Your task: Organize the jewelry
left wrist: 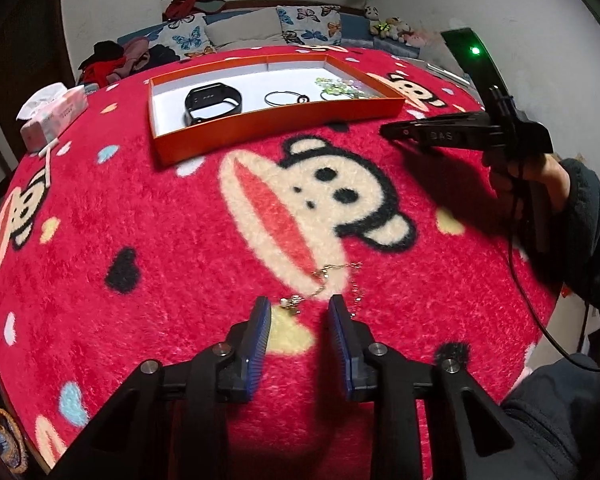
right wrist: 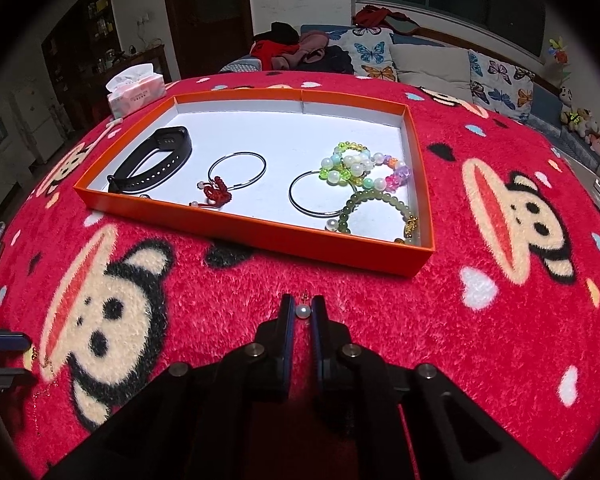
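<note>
Orange tray mostly filled; right gripper pinches a pearl earring, left gripper gapes over the gold necklace.

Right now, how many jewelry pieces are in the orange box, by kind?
Black smart band: 1
Thin metal bangles: 2
Beaded bracelets, multicolour and green: 2
Red knotted cord charm: 1
Total: 6 in the orange box

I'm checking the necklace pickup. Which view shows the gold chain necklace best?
The left wrist view: the gold chain necklace lies on the red blanket just ahead of the left gripper. The right wrist view catches only a faint trace at its left edge.
</note>
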Action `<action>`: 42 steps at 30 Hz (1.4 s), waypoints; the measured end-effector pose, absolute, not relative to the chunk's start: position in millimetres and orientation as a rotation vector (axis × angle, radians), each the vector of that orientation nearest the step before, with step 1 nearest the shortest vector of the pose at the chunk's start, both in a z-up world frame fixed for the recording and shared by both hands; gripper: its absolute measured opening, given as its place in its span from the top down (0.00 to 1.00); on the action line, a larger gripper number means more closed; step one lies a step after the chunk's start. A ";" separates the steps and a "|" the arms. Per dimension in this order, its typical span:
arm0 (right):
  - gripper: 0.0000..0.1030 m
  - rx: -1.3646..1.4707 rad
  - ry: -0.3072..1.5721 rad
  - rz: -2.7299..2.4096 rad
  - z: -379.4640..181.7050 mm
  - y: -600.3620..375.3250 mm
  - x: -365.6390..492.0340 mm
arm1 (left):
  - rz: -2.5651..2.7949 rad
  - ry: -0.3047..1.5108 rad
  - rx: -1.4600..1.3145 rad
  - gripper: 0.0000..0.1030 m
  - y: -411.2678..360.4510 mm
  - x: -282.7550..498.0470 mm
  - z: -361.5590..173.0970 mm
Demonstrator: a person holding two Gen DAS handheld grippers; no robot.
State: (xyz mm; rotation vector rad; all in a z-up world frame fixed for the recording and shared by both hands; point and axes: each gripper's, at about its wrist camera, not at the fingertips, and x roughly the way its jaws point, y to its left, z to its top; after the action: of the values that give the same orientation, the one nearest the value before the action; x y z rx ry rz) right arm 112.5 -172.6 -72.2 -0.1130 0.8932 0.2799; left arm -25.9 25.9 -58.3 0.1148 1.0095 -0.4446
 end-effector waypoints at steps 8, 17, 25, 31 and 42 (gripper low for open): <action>0.90 -0.136 0.894 0.293 -72.7 -171.5 113.0 | -0.459 1.001 0.152 0.78 23.5 -24.7 -61.8; 0.90 -0.139 0.889 0.296 -73.2 -170.6 112.3 | -0.445 0.985 0.167 0.90 22.7 -24.0 -62.4; 0.90 -0.142 0.884 0.301 -70.7 -170.2 110.5 | -0.439 0.977 0.138 0.90 21.5 -21.1 -56.5; 0.90 -0.128 0.881 0.317 -64.7 -174.7 106.1 | -0.435 0.929 0.115 0.90 21.6 -16.6 -36.8; 0.90 -0.091 0.847 0.343 -34.0 -192.4 107.8 | -0.423 0.796 0.064 0.90 27.3 10.7 25.4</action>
State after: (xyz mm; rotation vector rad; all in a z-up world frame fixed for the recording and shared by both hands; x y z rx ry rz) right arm 107.8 -192.4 -34.0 -0.0908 0.8471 0.3425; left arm 10.7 27.3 25.4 0.0641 0.7960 -0.4230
